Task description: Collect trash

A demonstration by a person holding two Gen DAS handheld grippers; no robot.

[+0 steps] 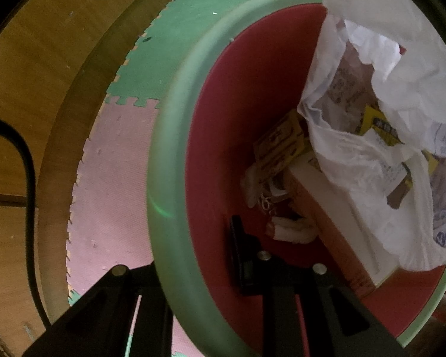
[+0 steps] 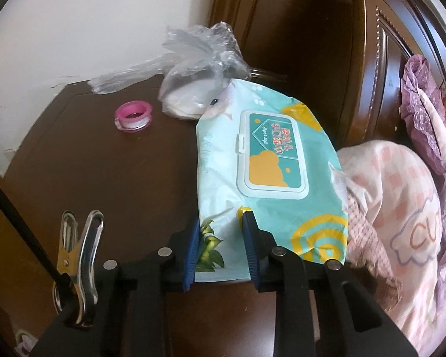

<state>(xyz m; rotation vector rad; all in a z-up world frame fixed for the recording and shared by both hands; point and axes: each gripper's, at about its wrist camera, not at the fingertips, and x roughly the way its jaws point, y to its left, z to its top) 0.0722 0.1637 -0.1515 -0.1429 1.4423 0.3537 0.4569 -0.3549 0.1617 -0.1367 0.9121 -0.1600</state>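
With your left hand-held gripper (image 1: 199, 267) clamping the green bin rim (image 1: 166, 160), you are closing your right hand-held gripper (image 2: 220, 238) on the wipes pack (image 2: 267, 160) at the surface's (image 2: 103, 178) bedside edge; pinch squarely, lifting slowly.

dim, warm cast | soft blur | fisheye bending, dark vignette corners

Left looks down, right slants, nothing shared

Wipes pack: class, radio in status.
Left claw shut on bin rim. Right claw around wipes pack, pinching its edge. Metal clip beside, clear.
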